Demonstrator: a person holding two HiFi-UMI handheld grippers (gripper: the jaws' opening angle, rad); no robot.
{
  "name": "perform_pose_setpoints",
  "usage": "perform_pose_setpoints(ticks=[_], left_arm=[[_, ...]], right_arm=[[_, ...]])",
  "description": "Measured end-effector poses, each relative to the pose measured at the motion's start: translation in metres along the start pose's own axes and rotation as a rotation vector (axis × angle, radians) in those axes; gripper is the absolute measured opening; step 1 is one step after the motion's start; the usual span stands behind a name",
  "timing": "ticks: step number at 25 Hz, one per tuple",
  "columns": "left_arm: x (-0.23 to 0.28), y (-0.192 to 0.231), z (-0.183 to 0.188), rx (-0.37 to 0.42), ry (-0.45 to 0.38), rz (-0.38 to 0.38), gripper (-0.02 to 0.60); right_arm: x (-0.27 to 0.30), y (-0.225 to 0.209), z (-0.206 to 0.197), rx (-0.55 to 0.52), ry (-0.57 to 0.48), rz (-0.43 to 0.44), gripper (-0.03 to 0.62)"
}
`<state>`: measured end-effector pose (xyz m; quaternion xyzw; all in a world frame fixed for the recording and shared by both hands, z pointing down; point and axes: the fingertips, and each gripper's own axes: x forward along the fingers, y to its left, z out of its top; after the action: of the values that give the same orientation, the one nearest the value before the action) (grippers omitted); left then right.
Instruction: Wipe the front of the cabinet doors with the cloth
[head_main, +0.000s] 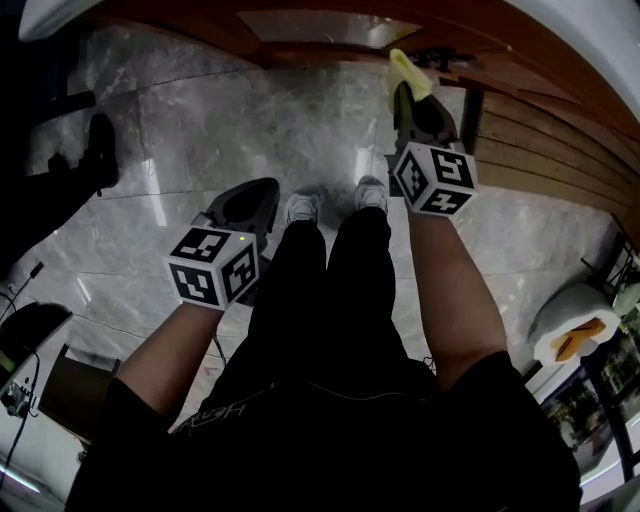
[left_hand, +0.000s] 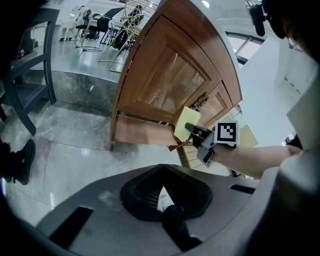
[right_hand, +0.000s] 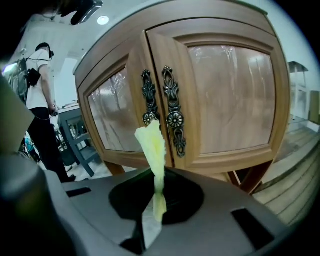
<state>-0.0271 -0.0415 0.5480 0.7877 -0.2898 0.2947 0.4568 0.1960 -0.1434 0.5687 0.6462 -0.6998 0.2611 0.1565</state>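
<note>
Cabinet doors (right_hand: 225, 90) ahead; cloth (right_hand: 150, 145) clamped btwn right jaws.

The cabinet doors (right_hand: 210, 165) are warm brown wood under a smooth, lightly glossy varnish. Their inset panels (right_hand: 230, 95) look like shiny, cloudy glass. The handles (right_hand: 174, 112) are dark, ornate metal with a dull finish. The cloth (right_hand: 152, 145) is thin, soft yellow fabric. The floor (head_main: 250, 130) is polished grey stone that shows reflections. The right gripper (right_hand: 157, 207) has a matt grey plastic shell.

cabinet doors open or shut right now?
Shut. In the right gripper view both cabinet doors sit flush in the frame, their edges meeting at the centre seam, with the two ornate handles side by side.
</note>
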Motion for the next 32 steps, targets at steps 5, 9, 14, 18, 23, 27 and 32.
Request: perform_pose_setpoints(ticks=[5, 9, 14, 18, 23, 27, 32], left_arm=[[0.008, -0.01, -0.001, 0.036, 0.029, -0.024, 0.006], [0.015, -0.022, 0.001, 0.079, 0.05, -0.052, 0.006], [0.021, -0.036, 0.006, 0.074, 0.044, -0.077, 0.006], [0.016, -0.05, 0.017, 0.044, 0.011, -0.094, 0.006], [-0.009, -0.09, 0.039, 0.15, -0.085, -0.146, 0.006], [-0.048, -0.137, 0.042, 0.229, -0.182, -0.181, 0.006], [-0.135, -0.235, 0.004, 0.291, -0.268, -0.265, 0.006]], right_arm=[[-0.017, -0.014, -0.003, 0.044, -0.017, -0.039, 0.041], [-0.037, -0.02, -0.004, 0.06, -0.029, -0.063, 0.041], [-0.084, -0.02, -0.007, 0.147, -0.011, -0.058, 0.041], [-0.138, -0.003, -0.001, 0.201, 0.007, 0.017, 0.041], [-0.213, 0.023, 0.027, 0.211, -0.002, 0.177, 0.041], [-0.285, 0.049, 0.046, 0.247, -0.04, 0.307, 0.041], [-0.413, 0.079, 0.052, 0.177, -0.081, 0.392, 0.041]])
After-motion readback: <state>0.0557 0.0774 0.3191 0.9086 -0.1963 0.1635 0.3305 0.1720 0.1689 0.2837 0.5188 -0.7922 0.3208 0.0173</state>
